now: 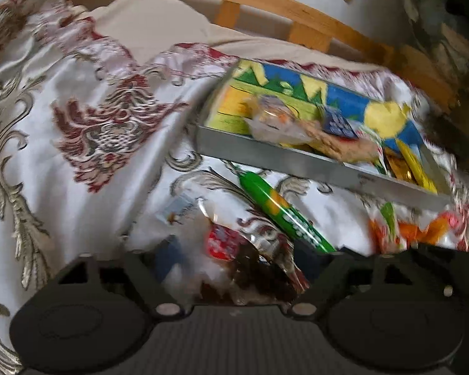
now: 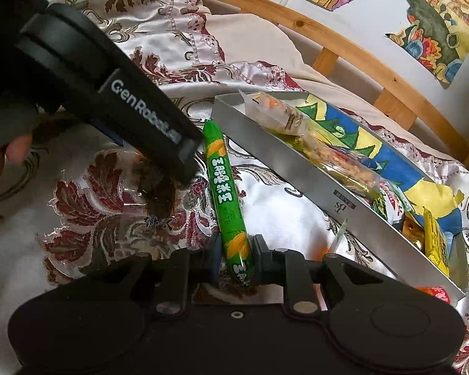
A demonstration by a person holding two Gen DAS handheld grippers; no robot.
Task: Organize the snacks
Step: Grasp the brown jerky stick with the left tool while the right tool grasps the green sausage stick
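A green corn sausage stick [image 2: 226,187] lies on the patterned bedspread, left of a shallow silver box [image 2: 297,162] with several snack packs inside. My right gripper [image 2: 236,259] is shut on the sausage's near end. My left gripper [image 1: 234,268] sits over a clear packet of dark dried snack [image 1: 259,268] with a red label; its jaws stand wide on either side of it, and contact is unclear. In the right wrist view the left gripper body [image 2: 147,115] sits over that dark packet [image 2: 156,187]. The sausage also shows in the left wrist view [image 1: 284,212], with the box [image 1: 297,156] behind it.
An orange snack pack [image 1: 406,228] lies in front of the box. A small clear wrapper [image 1: 178,209] lies to the left of the dark packet. A wooden bed rail [image 2: 344,47] runs behind the box. A white wall with colourful drawings [image 2: 437,22] stands behind.
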